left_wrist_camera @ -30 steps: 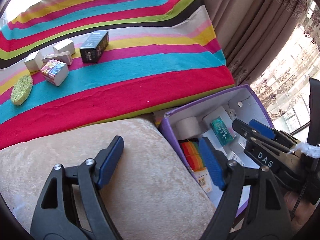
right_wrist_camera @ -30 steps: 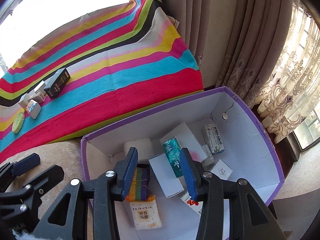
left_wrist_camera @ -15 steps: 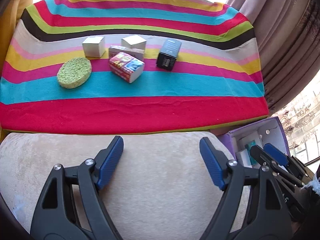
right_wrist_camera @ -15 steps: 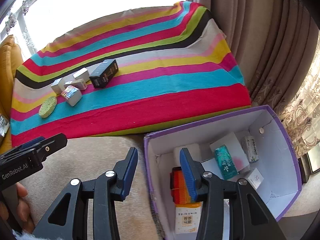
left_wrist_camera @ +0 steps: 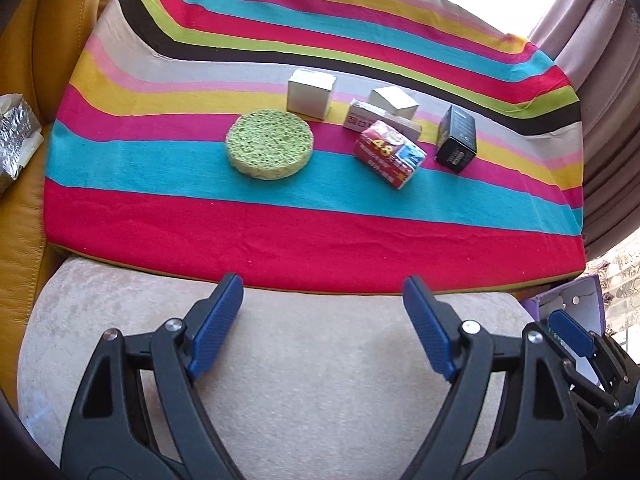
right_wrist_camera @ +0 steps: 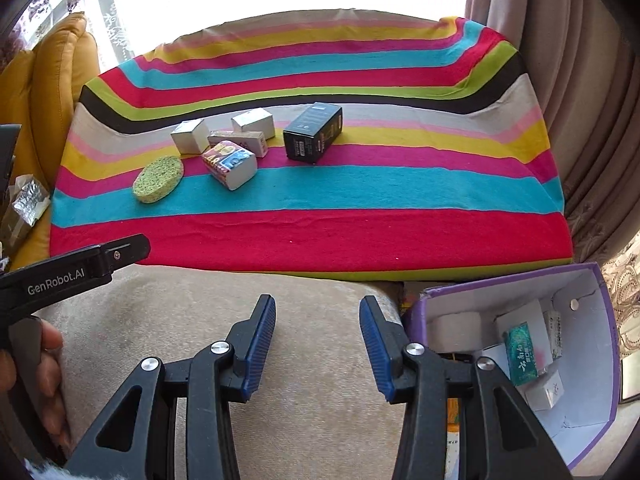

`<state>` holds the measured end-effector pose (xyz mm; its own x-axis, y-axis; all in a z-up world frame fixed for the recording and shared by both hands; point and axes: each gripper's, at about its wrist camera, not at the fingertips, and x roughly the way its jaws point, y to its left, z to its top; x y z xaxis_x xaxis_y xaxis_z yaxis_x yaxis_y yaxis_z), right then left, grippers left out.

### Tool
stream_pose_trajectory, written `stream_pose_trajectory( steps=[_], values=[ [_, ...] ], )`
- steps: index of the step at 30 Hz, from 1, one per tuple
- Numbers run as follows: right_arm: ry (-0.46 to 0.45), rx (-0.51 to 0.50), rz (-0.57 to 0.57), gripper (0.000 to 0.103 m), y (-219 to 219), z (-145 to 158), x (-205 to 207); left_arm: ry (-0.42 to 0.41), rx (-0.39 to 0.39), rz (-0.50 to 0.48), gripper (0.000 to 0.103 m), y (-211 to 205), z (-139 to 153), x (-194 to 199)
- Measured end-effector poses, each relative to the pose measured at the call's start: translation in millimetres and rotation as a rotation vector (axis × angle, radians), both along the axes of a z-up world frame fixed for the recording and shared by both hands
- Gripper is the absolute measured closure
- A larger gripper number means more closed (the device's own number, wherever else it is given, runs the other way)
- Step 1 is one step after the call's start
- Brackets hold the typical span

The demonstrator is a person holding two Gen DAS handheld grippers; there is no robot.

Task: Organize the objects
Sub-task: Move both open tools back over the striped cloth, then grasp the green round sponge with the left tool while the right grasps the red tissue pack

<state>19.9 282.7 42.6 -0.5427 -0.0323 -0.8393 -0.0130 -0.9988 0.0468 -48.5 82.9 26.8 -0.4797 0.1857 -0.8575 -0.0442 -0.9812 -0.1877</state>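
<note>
On the striped cloth (left_wrist_camera: 280, 236) lie a round green sponge (left_wrist_camera: 269, 143), two silver-white boxes (left_wrist_camera: 310, 94) (left_wrist_camera: 393, 102), a colourful red pack (left_wrist_camera: 389, 153), a flat white-red box (left_wrist_camera: 366, 118) and a black box (left_wrist_camera: 457, 138). The same sponge (right_wrist_camera: 157, 179), colourful pack (right_wrist_camera: 229, 163) and black box (right_wrist_camera: 313, 132) show in the right wrist view. My left gripper (left_wrist_camera: 322, 330) is open and empty above a beige cushion (left_wrist_camera: 304, 392). My right gripper (right_wrist_camera: 317, 346) is open and empty over the same cushion, left of the purple box (right_wrist_camera: 606, 368).
The purple box holds several small packs, among them a teal one (right_wrist_camera: 521, 353). A mustard leather sofa (left_wrist_camera: 44, 52) with a foil packet (left_wrist_camera: 16, 140) lies at the left. Curtains (right_wrist_camera: 580, 92) hang at the right. The left gripper's arm (right_wrist_camera: 72, 270) crosses the right wrist view.
Both grippers have swung left, away from the purple box and toward the striped cloth. The objects on the cloth now sit nearer the centre. Both stay open and empty.
</note>
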Motion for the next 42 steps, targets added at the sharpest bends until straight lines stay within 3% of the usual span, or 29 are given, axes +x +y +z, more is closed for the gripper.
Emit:
stream_pose_trajectory(
  steps=[11, 18, 25, 42],
  values=[
    [0.006, 0.042, 0.084, 0.057, -35.6, -4.0, -28.2, 0.018, -0.053, 0.031, 0.018, -28.2, -0.2, -25.0],
    [0.011, 0.065, 0.14, 0.046, -52.4, -9.4, -49.7, 0.014, -0.037, 0.021, 0.017, -40.4, -6.2, -46.1],
    [0.013, 0.075, 0.18, 0.035, -60.4, -14.3, -74.3, -0.021, -0.02, -0.047, 0.011, -39.6, -14.2, -72.8],
    [-0.017, 0.065, 0.239, 0.031, -71.8, -28.7, -133.1, -0.104, -0.095, -0.049, 0.008, -32.8, -41.5, -130.7]
  ],
)
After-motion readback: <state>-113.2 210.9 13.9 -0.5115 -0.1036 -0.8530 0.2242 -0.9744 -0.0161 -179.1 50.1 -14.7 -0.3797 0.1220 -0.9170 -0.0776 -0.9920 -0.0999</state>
